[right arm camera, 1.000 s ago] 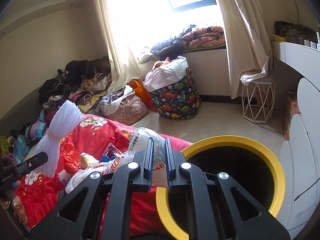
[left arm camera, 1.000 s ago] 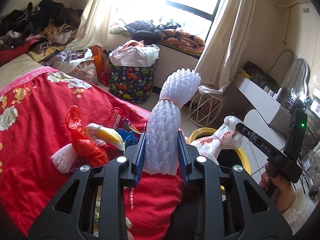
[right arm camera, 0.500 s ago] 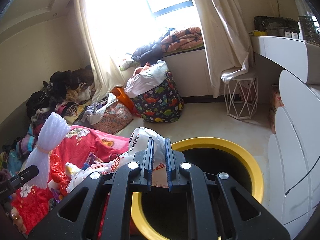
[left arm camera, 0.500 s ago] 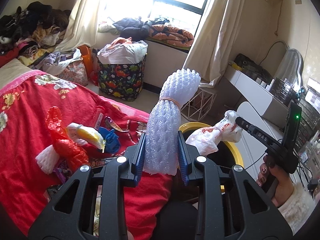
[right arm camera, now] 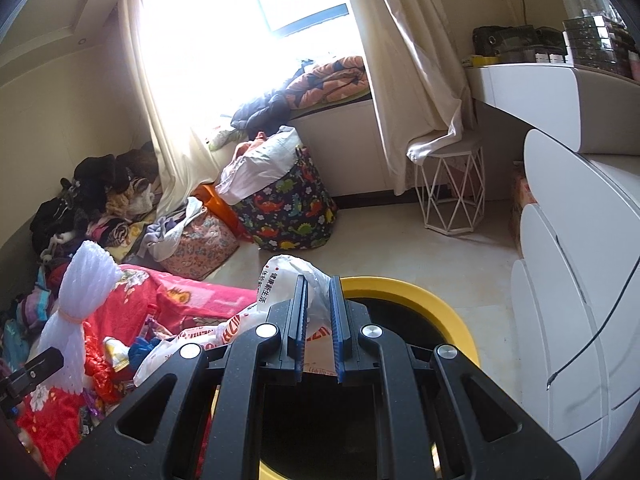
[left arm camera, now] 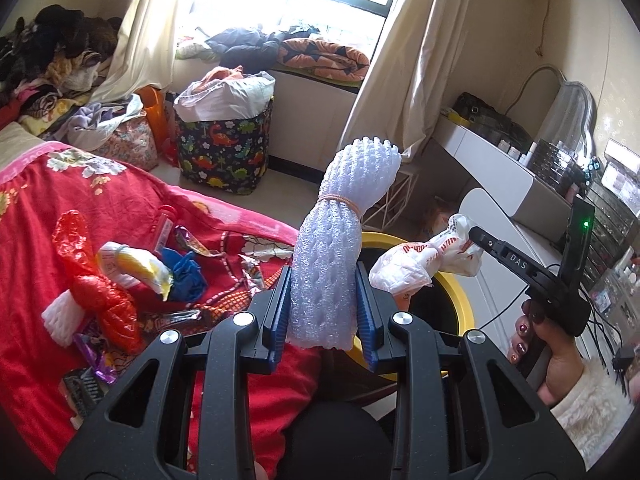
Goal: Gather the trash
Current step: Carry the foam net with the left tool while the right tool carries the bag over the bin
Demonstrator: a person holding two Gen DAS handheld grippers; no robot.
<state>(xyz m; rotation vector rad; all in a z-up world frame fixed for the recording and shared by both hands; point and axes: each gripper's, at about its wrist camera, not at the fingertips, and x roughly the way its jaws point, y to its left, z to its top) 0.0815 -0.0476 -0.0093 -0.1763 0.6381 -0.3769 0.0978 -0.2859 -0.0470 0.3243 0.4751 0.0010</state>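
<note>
My left gripper [left arm camera: 323, 312] is clamped on a foam roll [left arm camera: 340, 248], a bundle of white netting tied near its top with a rubber band; it stands upright between my blue pads, above the edge of the red bedspread [left arm camera: 52, 208]. My right gripper [right arm camera: 319, 322] is pinched nearly closed on a crumpled white bag [right arm camera: 288, 280] with red print. From the left view the bag [left arm camera: 424, 258] hangs from the tip of that gripper [left arm camera: 478, 238] over the yellow rim of the bin [left arm camera: 460, 300]; my right hand [left arm camera: 552, 344] grips the handle. In the right view the bin [right arm camera: 420, 300] sits just ahead, its dark opening below the fingers. More trash lies on the bedspread: a red bag [left arm camera: 92, 280], a yellow wrapper [left arm camera: 140, 268] and a blue scrap [left arm camera: 186, 274].
</note>
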